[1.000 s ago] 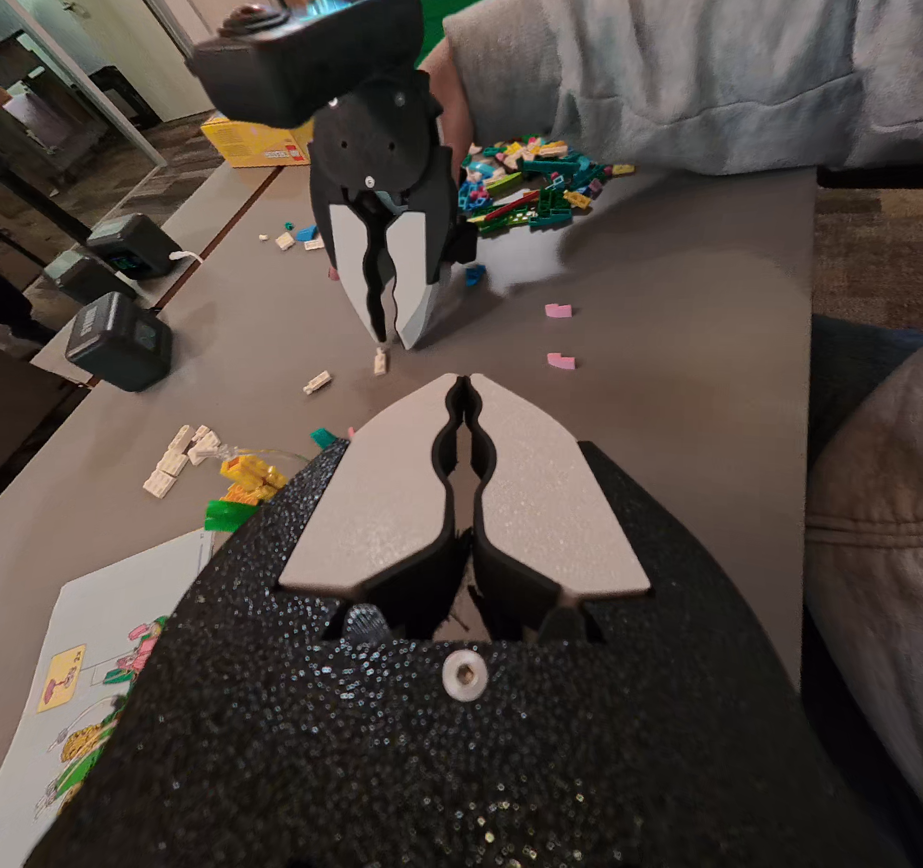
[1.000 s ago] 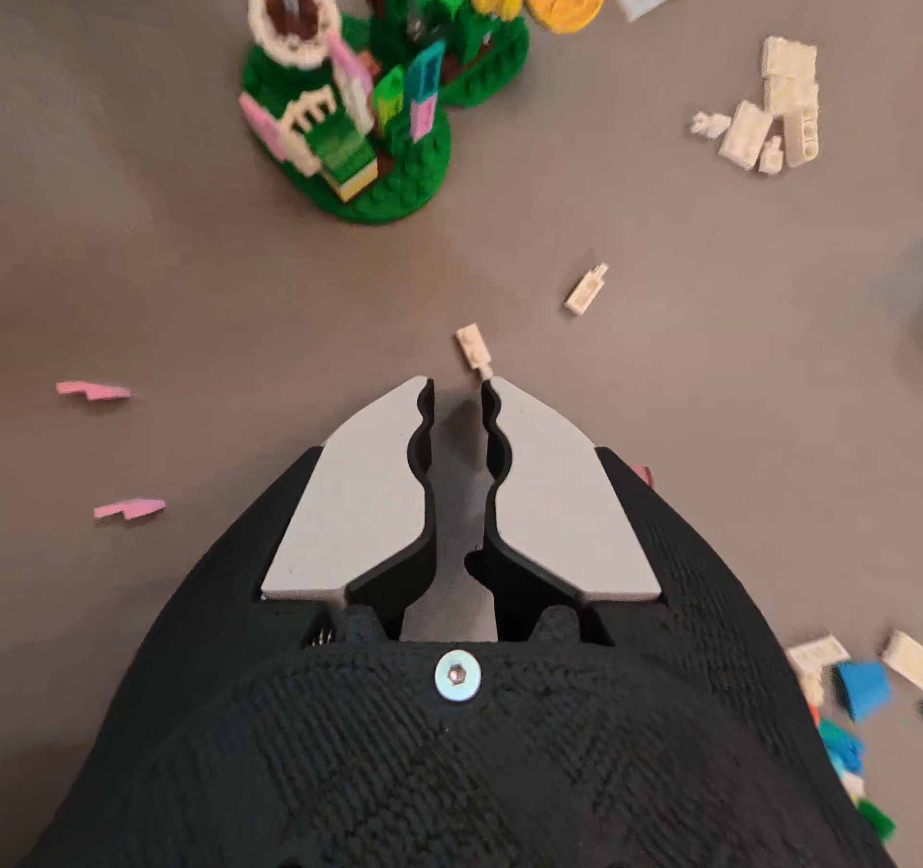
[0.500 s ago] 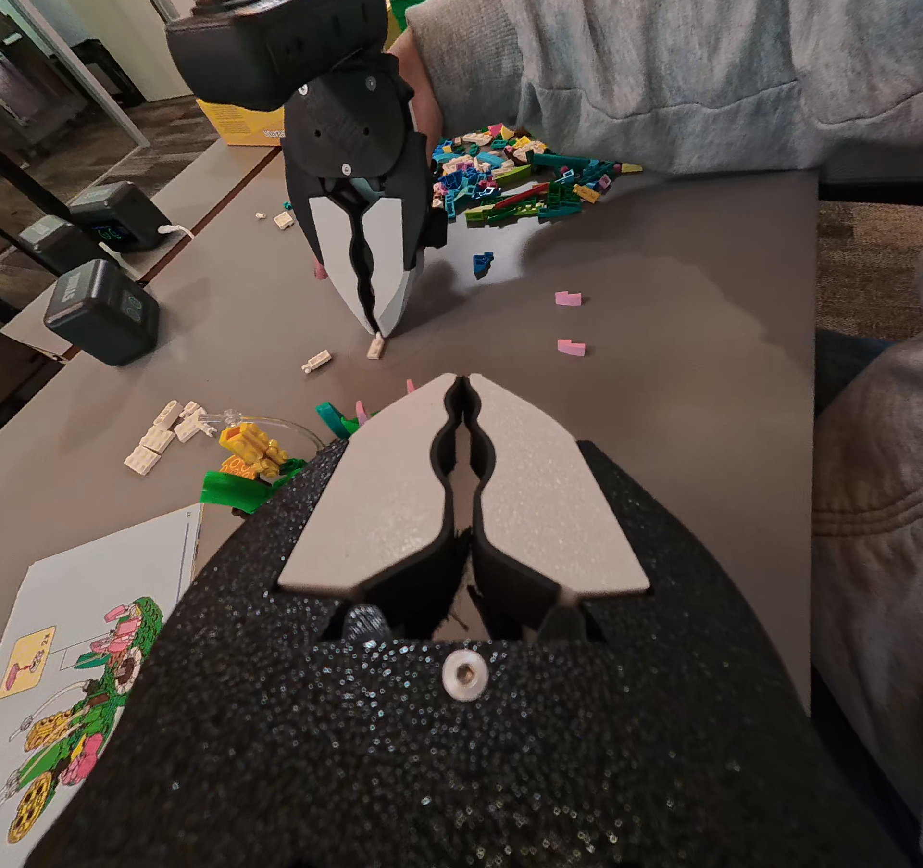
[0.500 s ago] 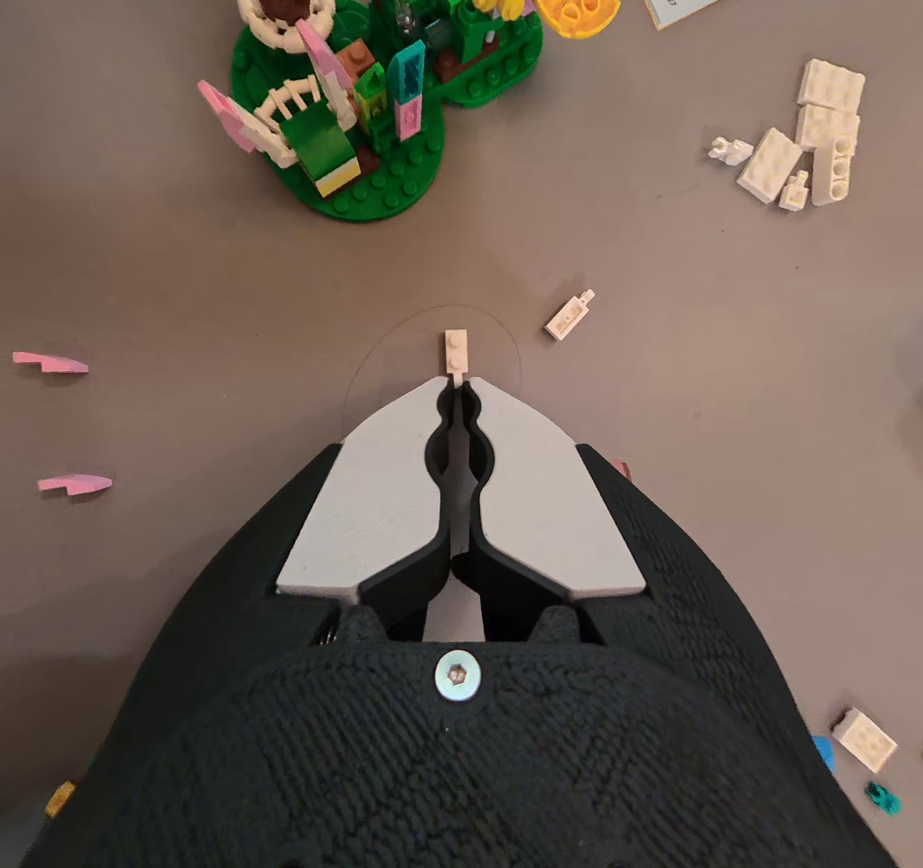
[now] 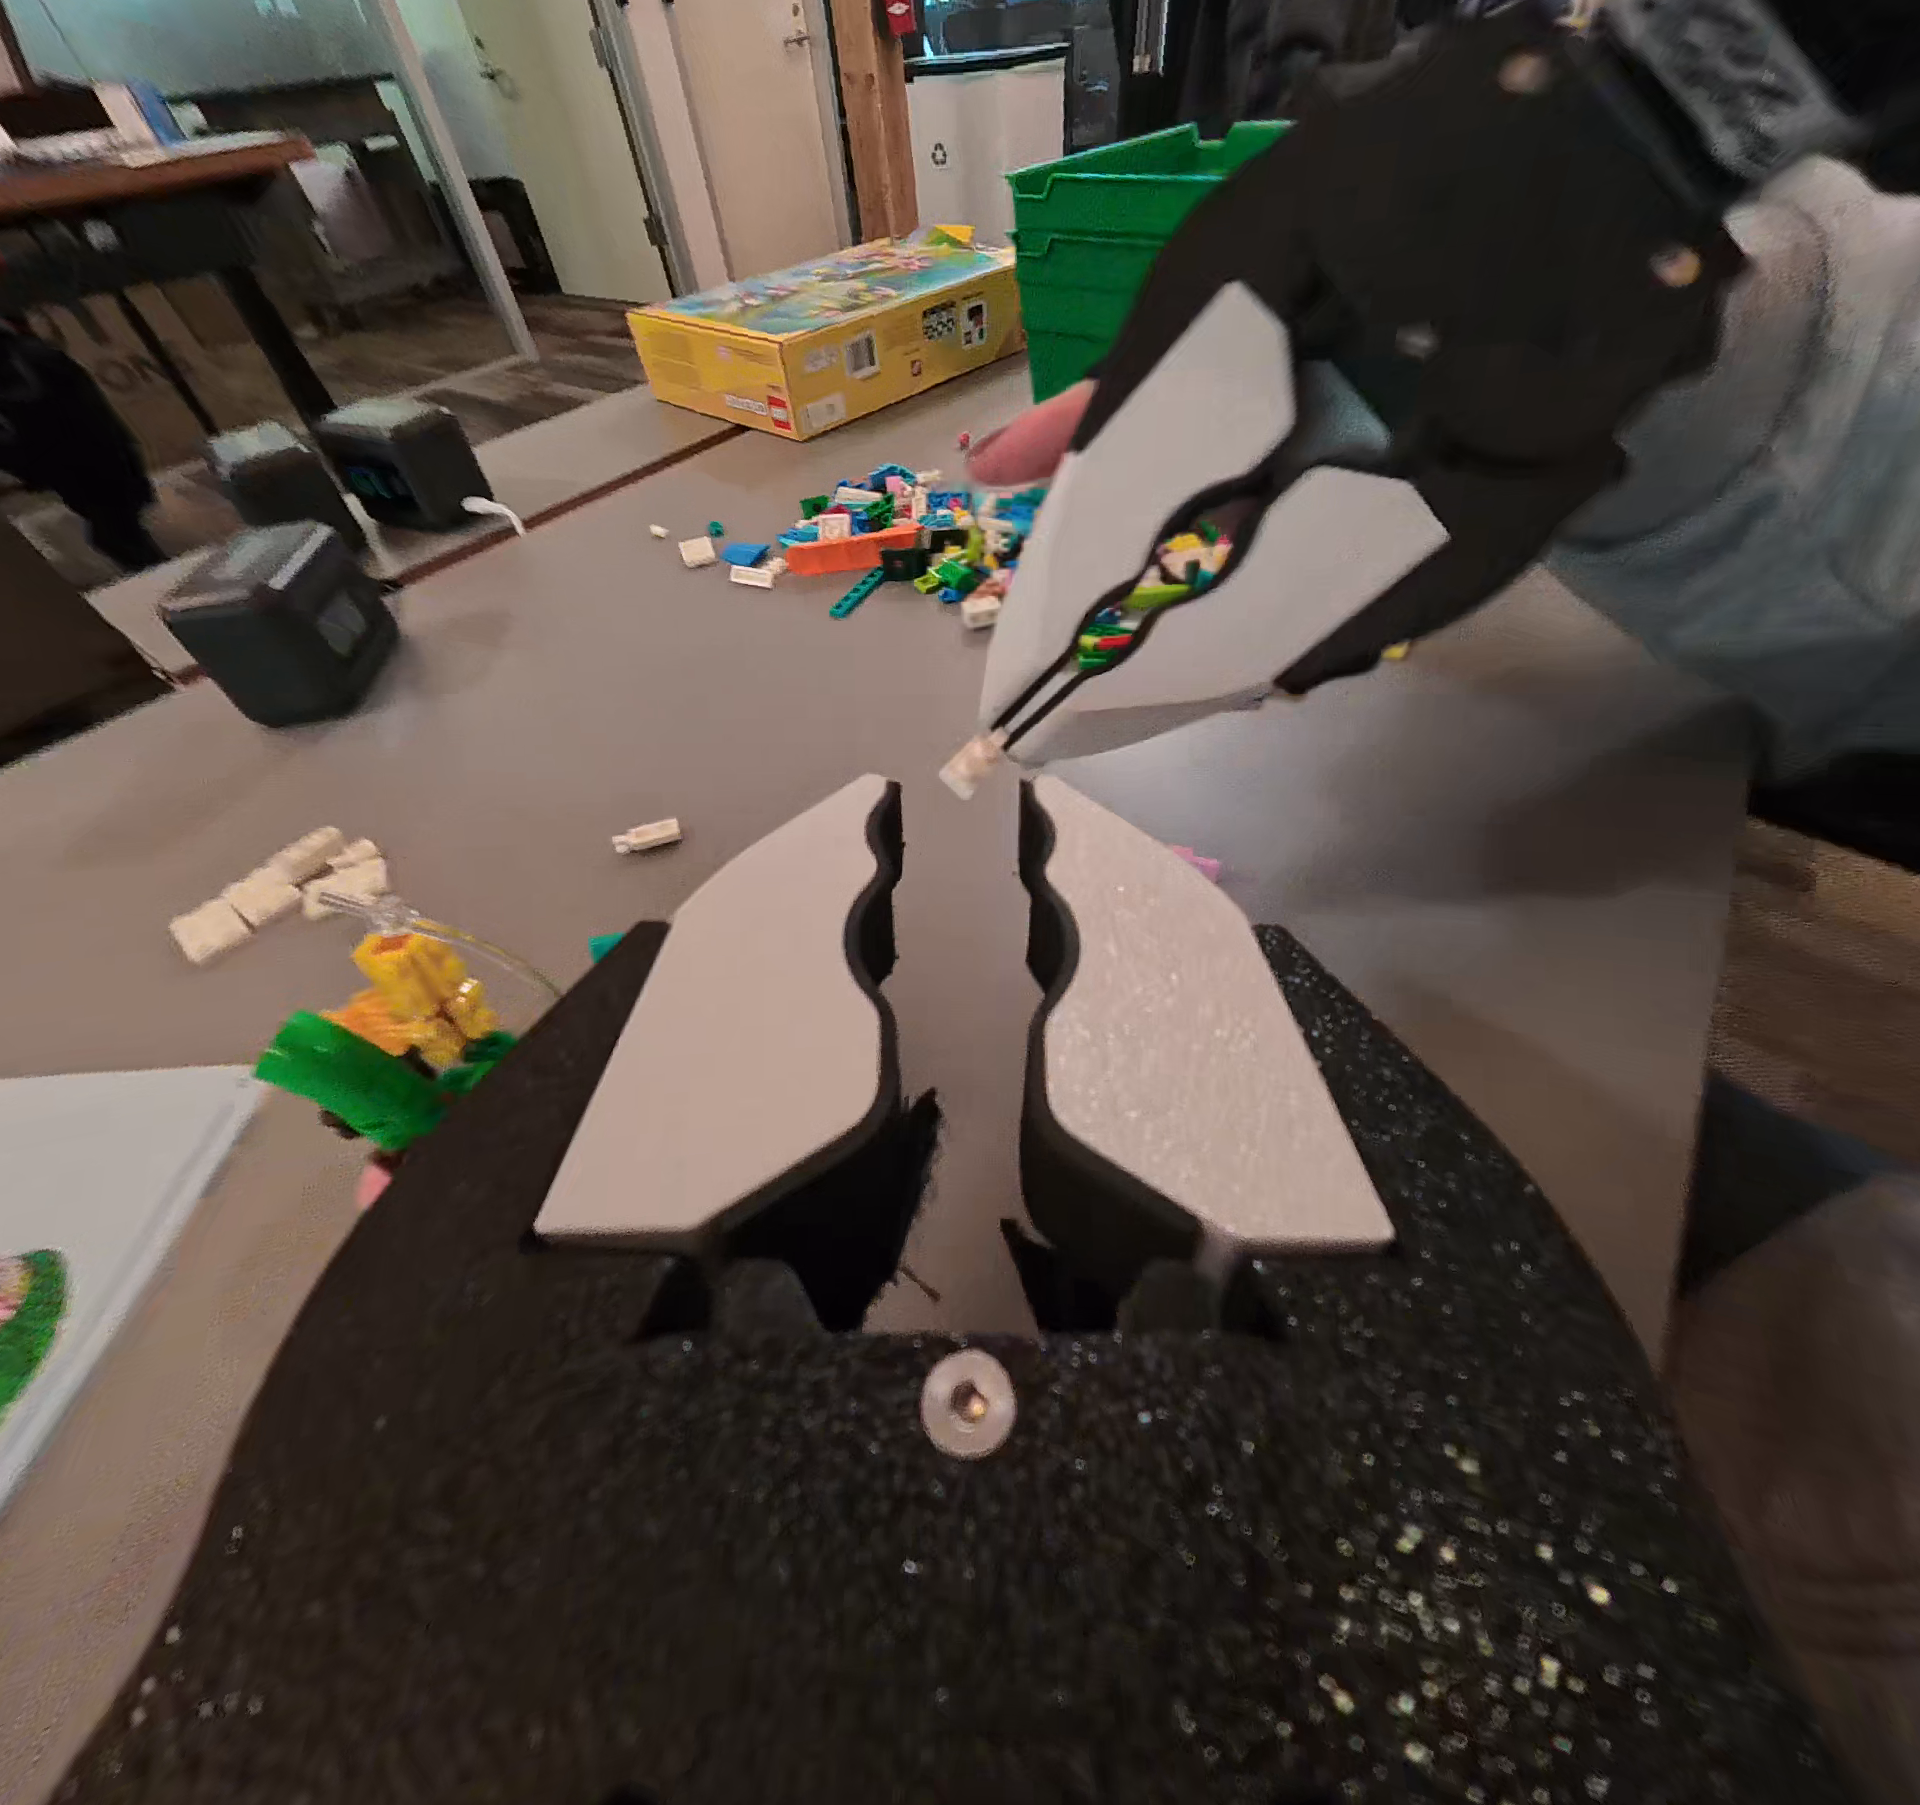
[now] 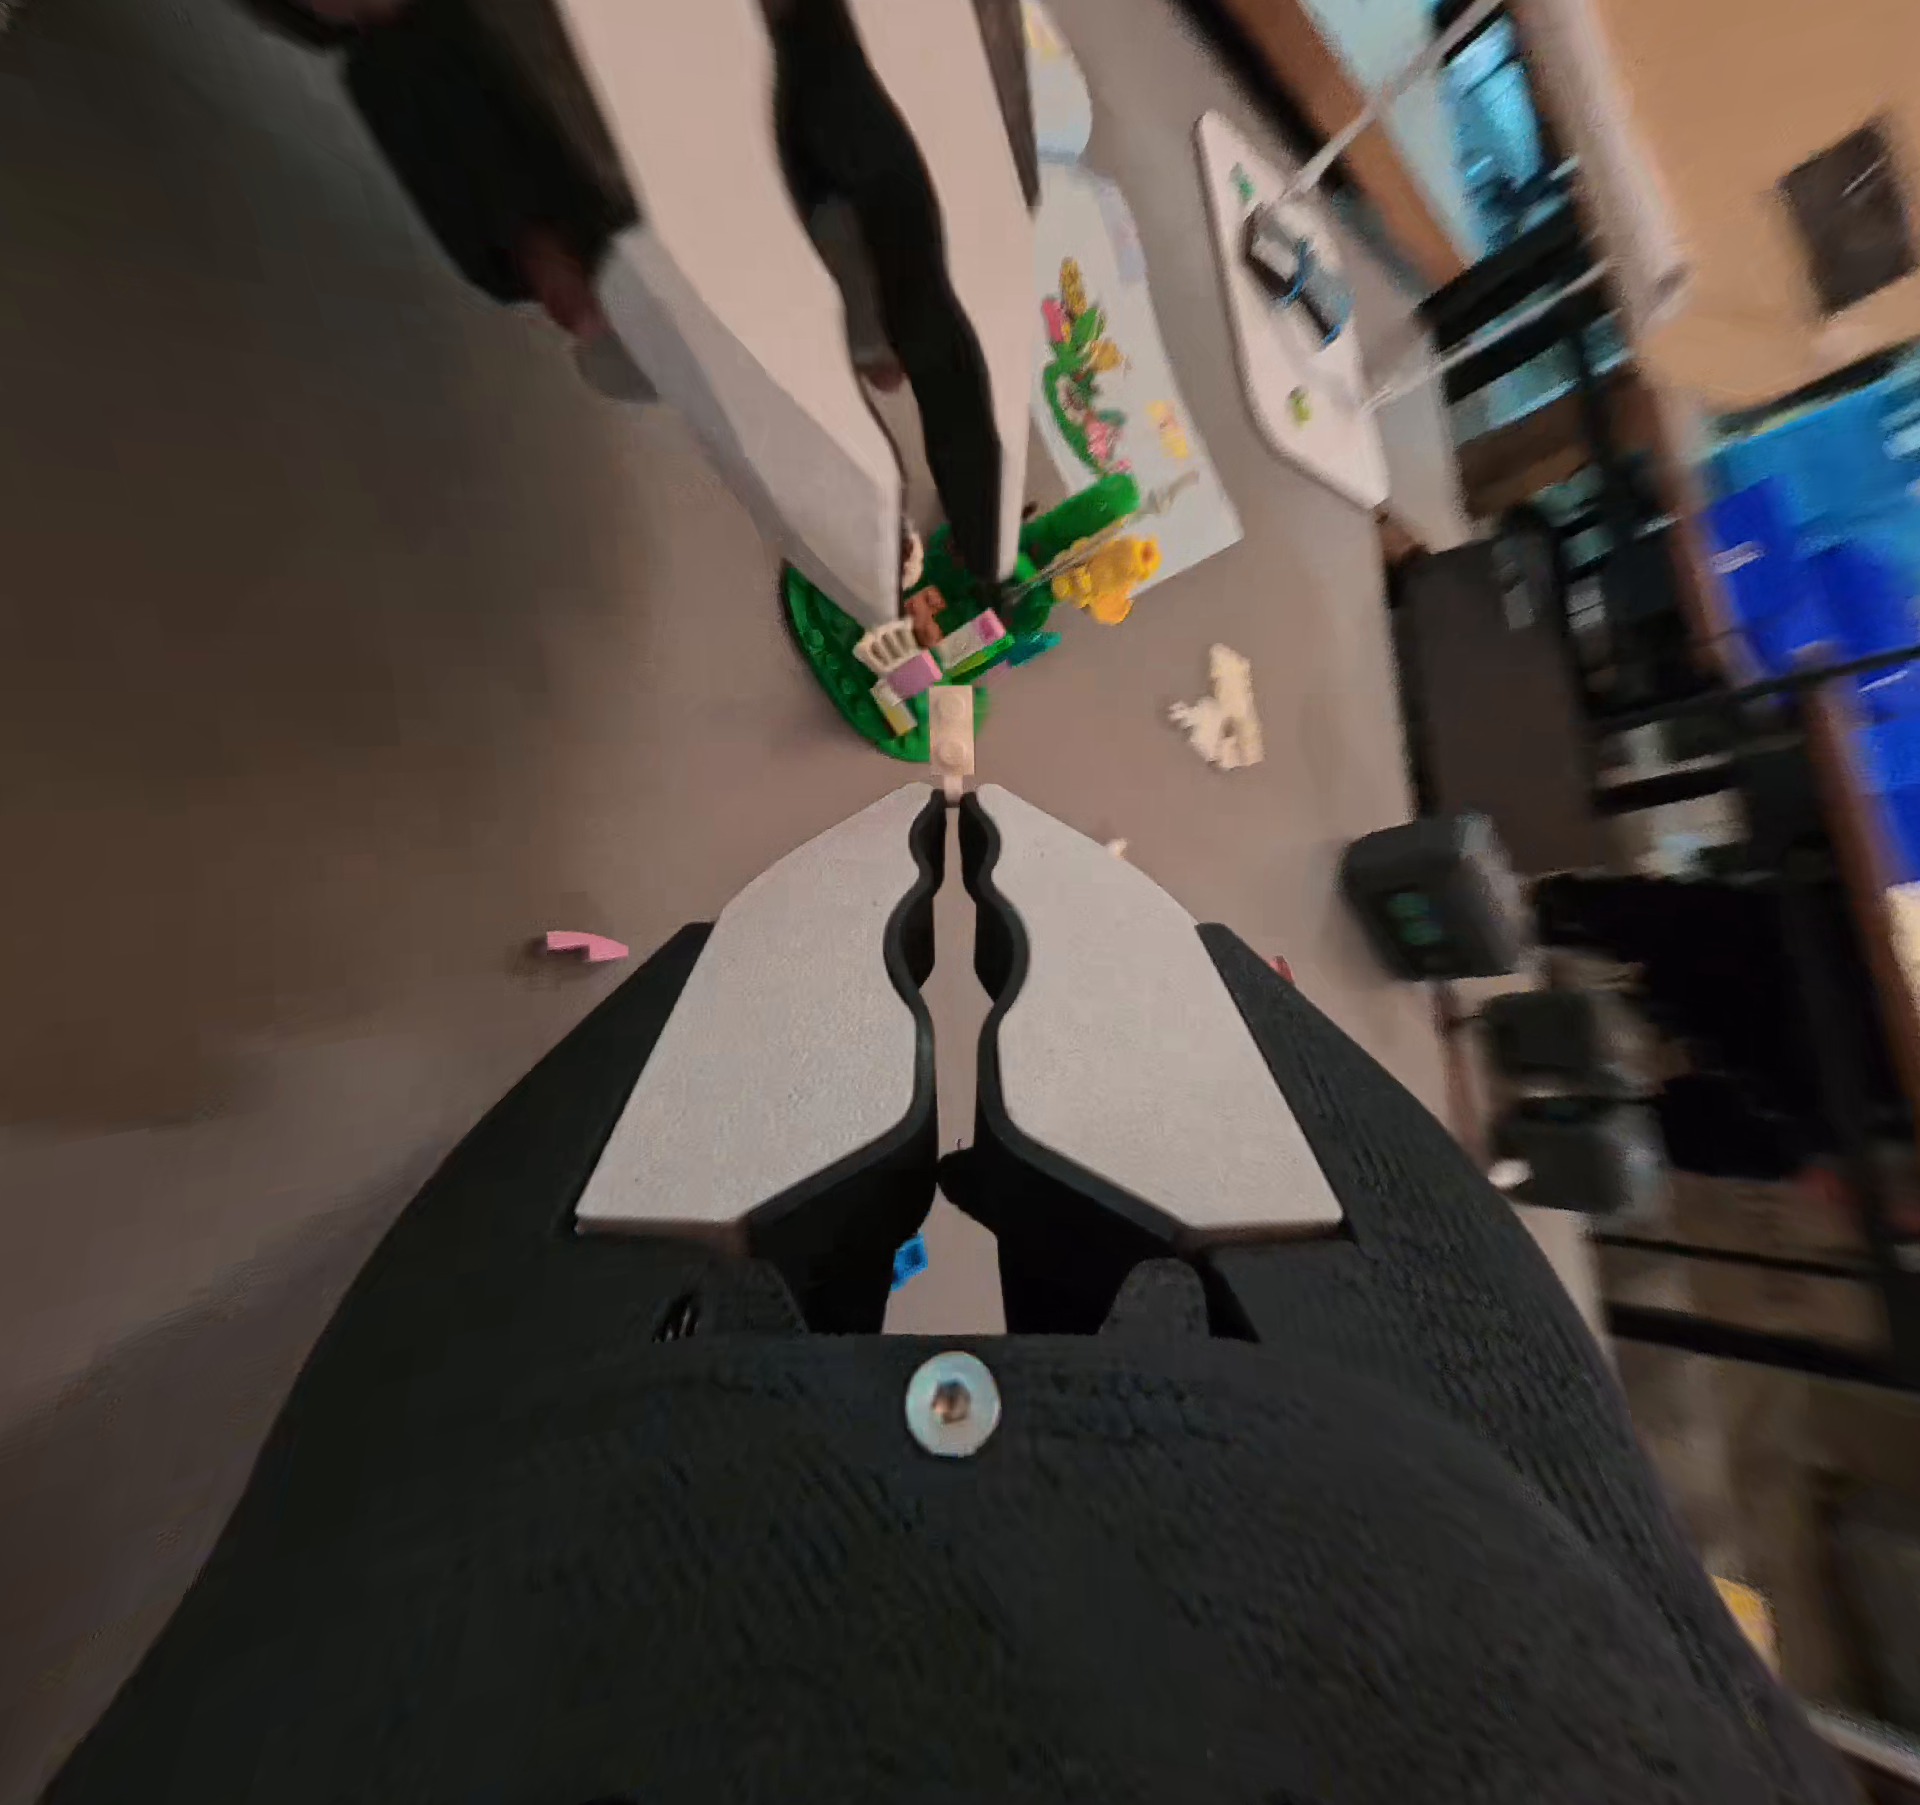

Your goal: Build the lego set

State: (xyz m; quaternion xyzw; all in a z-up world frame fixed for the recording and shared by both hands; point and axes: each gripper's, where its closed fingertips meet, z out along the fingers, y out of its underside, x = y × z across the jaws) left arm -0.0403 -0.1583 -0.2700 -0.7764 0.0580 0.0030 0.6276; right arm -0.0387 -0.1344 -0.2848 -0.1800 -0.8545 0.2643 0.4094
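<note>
My right gripper (image 6: 953, 797) is shut on one end of a small white plate (image 6: 951, 729) and holds it above the table. In the left wrist view the right gripper (image 5: 1003, 732) comes in from the upper right, and the white plate (image 5: 971, 765) hangs just above my left gripper (image 5: 958, 794). The left gripper is open and empty, jaws a brick-width apart. The green Lego build with a yellow flower (image 6: 831, 649) stands on the table behind the plate. It also shows at the left in the left wrist view (image 5: 353, 1080). The left gripper (image 6: 940, 581) hangs over the build.
A pile of loose coloured bricks (image 5: 894, 540), a yellow box (image 5: 831, 332) and green bins (image 5: 1101, 228) lie at the back. Black devices (image 5: 281, 623) stand at the left. White bricks (image 5: 270, 893), a lone white piece (image 5: 649, 834), a pink piece (image 6: 584, 945) and the booklet (image 6: 1122, 384) lie about.
My right gripper has lifted the white plate off the table and swung it toward the left gripper. The left gripper has opened and tilted up.
</note>
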